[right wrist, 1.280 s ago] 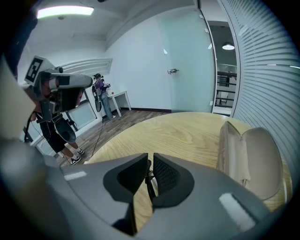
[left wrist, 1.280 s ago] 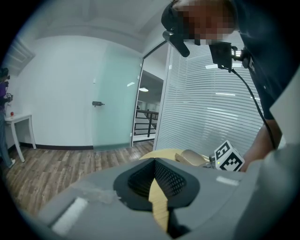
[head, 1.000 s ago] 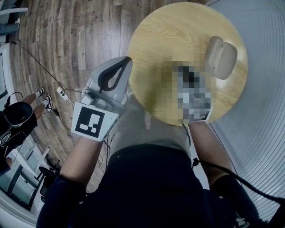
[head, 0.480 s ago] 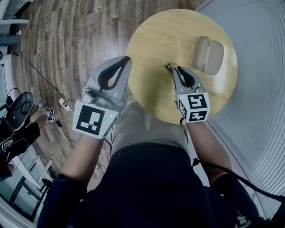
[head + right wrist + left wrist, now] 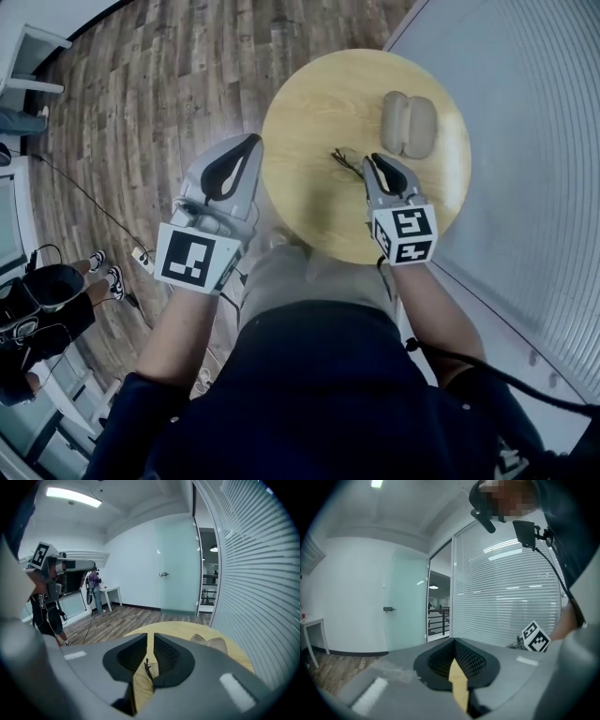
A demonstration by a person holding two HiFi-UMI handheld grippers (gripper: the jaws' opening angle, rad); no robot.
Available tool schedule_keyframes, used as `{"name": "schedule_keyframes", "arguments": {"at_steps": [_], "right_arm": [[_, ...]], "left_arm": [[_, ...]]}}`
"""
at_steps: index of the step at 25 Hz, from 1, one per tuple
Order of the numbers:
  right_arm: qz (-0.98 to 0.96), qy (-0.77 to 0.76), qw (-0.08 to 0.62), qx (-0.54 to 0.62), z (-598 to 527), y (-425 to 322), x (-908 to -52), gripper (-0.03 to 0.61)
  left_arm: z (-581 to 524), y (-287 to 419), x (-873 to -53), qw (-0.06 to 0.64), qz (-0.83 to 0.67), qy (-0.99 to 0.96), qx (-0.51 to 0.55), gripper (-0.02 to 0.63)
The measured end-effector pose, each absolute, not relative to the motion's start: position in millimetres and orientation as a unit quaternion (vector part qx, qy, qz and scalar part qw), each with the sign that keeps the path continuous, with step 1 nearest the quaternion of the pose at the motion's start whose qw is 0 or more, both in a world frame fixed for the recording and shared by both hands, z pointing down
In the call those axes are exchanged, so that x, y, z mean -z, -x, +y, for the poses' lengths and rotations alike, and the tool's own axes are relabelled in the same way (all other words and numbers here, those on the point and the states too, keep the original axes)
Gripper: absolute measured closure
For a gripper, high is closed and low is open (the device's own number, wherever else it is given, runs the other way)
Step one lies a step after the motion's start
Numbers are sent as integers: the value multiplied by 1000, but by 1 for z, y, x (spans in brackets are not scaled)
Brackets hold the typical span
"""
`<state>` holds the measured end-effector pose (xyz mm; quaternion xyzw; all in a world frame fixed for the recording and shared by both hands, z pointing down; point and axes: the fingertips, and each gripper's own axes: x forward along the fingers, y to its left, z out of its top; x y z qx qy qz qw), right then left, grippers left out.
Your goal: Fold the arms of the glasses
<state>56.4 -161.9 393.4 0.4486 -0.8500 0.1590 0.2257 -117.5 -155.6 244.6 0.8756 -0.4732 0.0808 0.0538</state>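
A thin dark-framed pair of glasses (image 5: 343,160) hangs just over the round wooden table (image 5: 319,112). My right gripper (image 5: 376,161) is shut on it, and in the right gripper view a slim dark piece of the glasses (image 5: 147,667) shows in the narrow gap of the right gripper (image 5: 150,640). My left gripper (image 5: 249,142) is off the table's left edge, above the floor, with its tips meeting and nothing in them. In the left gripper view the left gripper (image 5: 455,642) points at the blinds. An open beige glasses case (image 5: 409,125) lies on the far right of the table.
Dark wood floor (image 5: 141,103) surrounds the table. A glass wall with blinds (image 5: 525,141) runs close along the right. A seated person's legs and shoes (image 5: 103,267) and a cable lie at the left. The right gripper's marker cube (image 5: 534,637) shows in the left gripper view.
Both grippers have risen away from the table, the right one with the glasses in its jaws. The table and the case look smaller and farther below.
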Motion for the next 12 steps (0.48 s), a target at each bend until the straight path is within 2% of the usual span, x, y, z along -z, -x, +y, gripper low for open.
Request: {"name": "schedule_keyframes", "arguments": {"at_steps": [6,12], "right_arm": [[-841,-475,210,-150,-142,-37,-276,526],[-843,-490,190,-116,-138,-49,-236,528]], "left_arm": [[-135,154,-141,48,-463,-883,-65,613],[-129,151,-116,20,-454,-889,-56,612]]}}
